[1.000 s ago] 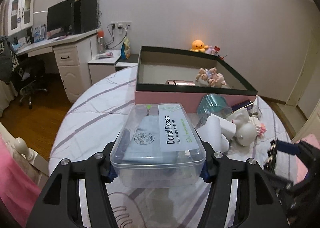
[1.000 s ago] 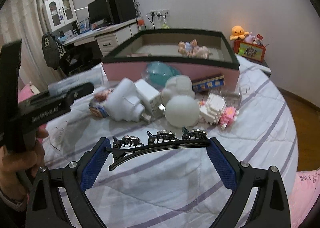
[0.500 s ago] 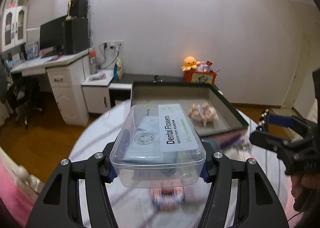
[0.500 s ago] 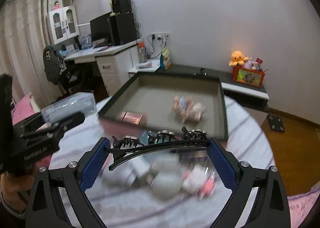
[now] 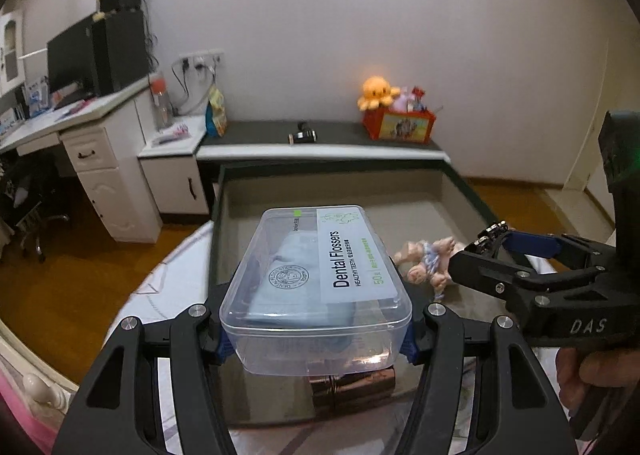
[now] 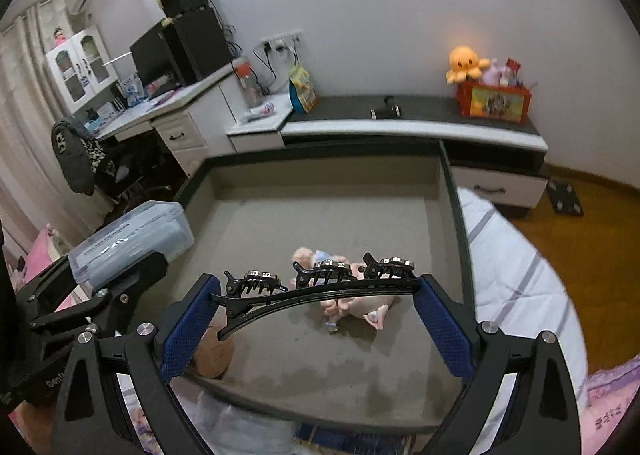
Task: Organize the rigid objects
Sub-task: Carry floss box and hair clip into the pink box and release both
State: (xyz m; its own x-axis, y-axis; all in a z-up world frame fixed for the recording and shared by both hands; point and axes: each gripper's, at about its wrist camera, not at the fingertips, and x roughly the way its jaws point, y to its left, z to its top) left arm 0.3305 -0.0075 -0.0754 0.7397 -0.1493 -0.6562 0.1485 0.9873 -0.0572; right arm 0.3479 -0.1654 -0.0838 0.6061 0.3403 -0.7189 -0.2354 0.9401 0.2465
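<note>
Carrying: both loads are over the open box, so this looks like the placing step.
Left wrist view: left gripper [image 5: 316,329] is clamped on the floss box [image 5: 316,291], held above the near-left part of the storage box [image 5: 452,179].
Floss box axis: long axis runs away from the camera, along the fingers; label faces up.
Under it: a copper-coloured item [image 5: 352,387] on the box floor.
Right wrist view: right gripper [image 6: 316,319] pinches the hair clip [image 6: 316,287] by its two ends, above the doll [image 6: 352,295].
Clip axis: crosswise between the fingers, teeth up.
Next, my guess: lower each onto bare floor, clear of doll and copper item, then let go.
</note>
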